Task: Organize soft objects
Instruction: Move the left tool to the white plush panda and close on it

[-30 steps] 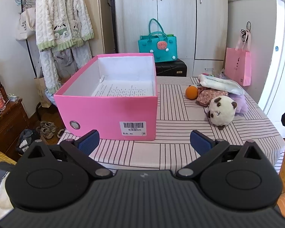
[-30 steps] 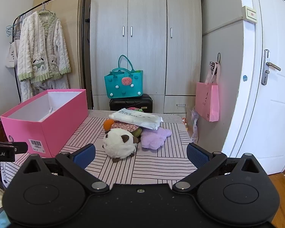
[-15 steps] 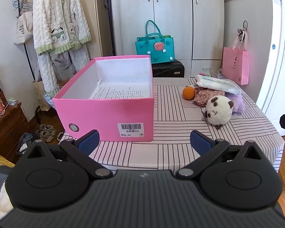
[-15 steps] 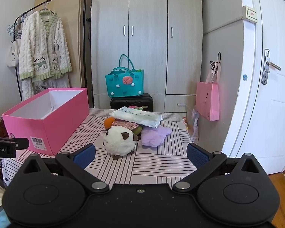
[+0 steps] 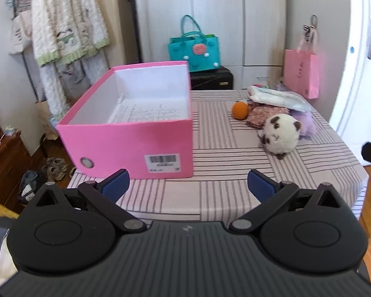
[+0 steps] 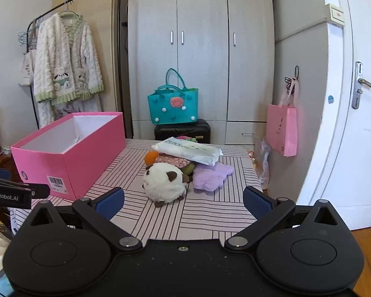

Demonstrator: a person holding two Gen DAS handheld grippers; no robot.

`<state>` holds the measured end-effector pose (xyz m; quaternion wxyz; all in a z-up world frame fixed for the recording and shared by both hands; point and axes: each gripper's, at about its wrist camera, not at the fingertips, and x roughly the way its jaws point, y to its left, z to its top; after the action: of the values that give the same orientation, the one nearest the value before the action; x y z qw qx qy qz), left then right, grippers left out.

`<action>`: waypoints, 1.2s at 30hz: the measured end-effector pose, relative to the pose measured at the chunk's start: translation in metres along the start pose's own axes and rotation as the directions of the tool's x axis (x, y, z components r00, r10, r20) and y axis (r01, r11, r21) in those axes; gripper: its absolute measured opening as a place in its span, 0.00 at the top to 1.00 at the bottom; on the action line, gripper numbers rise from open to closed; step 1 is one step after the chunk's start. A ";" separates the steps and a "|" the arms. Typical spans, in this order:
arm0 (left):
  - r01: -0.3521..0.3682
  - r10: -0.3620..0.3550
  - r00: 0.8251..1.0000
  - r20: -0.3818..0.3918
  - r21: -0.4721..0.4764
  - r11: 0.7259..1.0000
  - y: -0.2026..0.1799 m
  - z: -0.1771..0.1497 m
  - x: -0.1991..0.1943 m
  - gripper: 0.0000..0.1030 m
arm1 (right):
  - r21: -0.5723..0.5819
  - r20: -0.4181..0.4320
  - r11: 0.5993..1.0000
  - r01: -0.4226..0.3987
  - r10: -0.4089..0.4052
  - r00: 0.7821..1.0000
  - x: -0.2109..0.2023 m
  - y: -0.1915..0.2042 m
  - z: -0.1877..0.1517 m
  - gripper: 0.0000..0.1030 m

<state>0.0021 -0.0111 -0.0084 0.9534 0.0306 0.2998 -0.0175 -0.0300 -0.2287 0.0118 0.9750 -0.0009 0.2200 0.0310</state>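
Two tools hang spread and empty at the near edge of the table, nothing packed yet.

The left tool (image 5: 186, 184) faces the pink box (image 5: 136, 136), which holds only a printed sheet. The right tool (image 6: 183, 199) points at the panda toy (image 6: 164, 182), nearest of a small heap beside the box: an orange ball (image 6: 151, 157), a flowered pouch (image 6: 172, 160), a white packet (image 6: 188, 149), a purple plush (image 6: 211, 174). This looks like the approach step; next, the right tool likely needs to close round the panda's soft body and carry it into the box.

A white panda plush (image 6: 164, 182) lies beside a heap of soft things (image 6: 197, 158), near the open pink box (image 5: 136, 121).
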 end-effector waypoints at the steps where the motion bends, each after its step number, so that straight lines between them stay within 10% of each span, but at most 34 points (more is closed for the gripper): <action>1: 0.014 -0.014 1.000 -0.003 0.008 1.000 -0.001 0.002 0.000 0.00 | 0.010 0.004 1.000 -0.003 0.003 1.000 0.000 -0.003 0.001 0.00; 11: 0.097 -0.093 0.994 -0.052 0.066 0.993 -0.006 0.021 0.005 0.00 | 0.036 0.022 0.992 -0.121 0.120 0.993 0.008 -0.022 0.011 0.00; 18: 0.150 -0.141 0.987 -0.075 0.135 0.979 -0.001 0.034 0.015 0.00 | 0.057 0.023 0.939 -0.338 0.338 0.941 0.033 -0.041 0.002 0.00; 36: 0.320 -0.298 0.946 -0.130 0.208 0.924 -0.070 0.063 0.081 0.00 | -0.059 -0.158 0.936 -0.348 0.335 0.929 0.127 -0.035 -0.016 0.02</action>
<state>0.1012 -0.0861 -0.0065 0.9133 0.0921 0.3423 -0.2004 0.0803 -0.2562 -0.0573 0.9351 -0.0069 0.2857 0.2095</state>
